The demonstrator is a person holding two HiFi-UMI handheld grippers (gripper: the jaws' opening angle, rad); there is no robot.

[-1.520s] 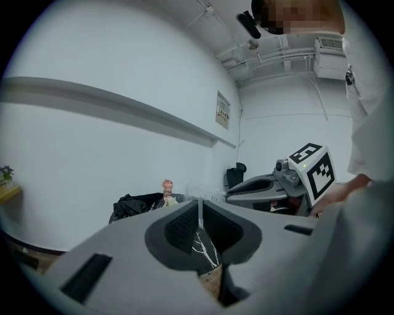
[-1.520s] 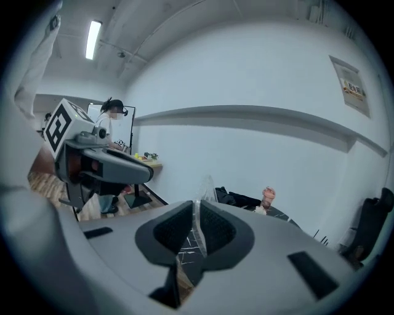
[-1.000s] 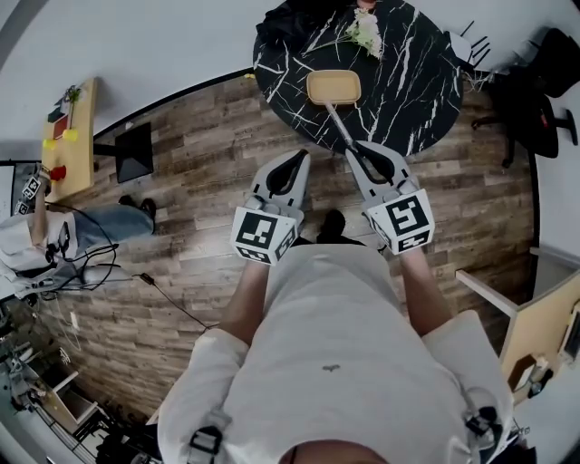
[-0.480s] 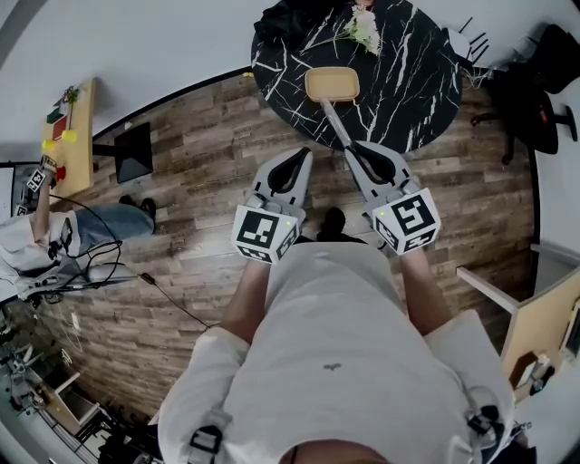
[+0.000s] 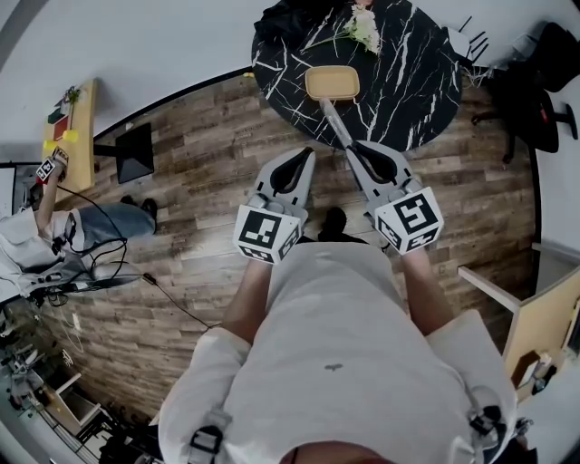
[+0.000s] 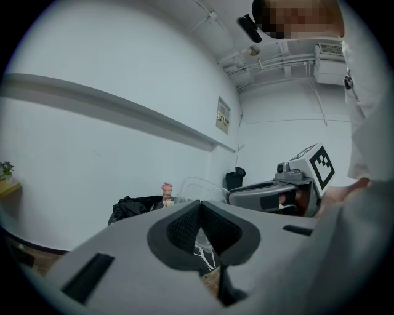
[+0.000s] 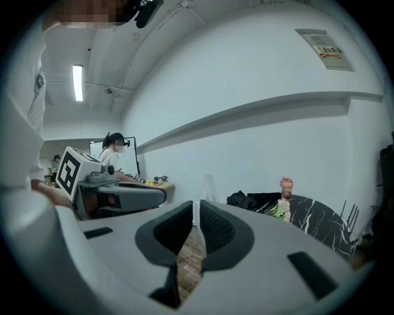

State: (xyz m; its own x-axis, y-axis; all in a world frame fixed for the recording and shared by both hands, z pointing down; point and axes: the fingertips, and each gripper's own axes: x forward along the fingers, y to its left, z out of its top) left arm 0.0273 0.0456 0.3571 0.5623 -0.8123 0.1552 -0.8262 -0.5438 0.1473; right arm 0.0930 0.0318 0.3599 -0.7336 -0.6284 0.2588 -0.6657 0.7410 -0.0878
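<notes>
From the head view, I hold both grippers out over the wooden floor, short of a round black marble table point(image 5: 408, 82). My right gripper point(image 5: 355, 149) is shut on a thin clear plastic strip point(image 5: 337, 122). The strip reaches forward to a tan tray point(image 5: 332, 83) on the table. In the right gripper view the strip point(image 7: 196, 209) stands between the pads. My left gripper point(image 5: 294, 161) hangs beside it, about a hand's width to the left, its jaws shut with nothing seen between them. In the left gripper view the pads point(image 6: 184, 224) meet, and the right gripper point(image 6: 271, 192) shows alongside.
White flowers point(image 5: 365, 32) and a black cloth point(image 5: 290, 18) lie at the table's far side. A black office chair point(image 5: 535, 91) stands to the right. At the left are a monitor point(image 5: 136, 152), a wooden shelf point(image 5: 68, 127) and another person point(image 5: 36, 236).
Both grippers have shifted only slightly, and the right gripper's camera has swung so more of the table and ceiling shows. The person at the left has moved an arm.
</notes>
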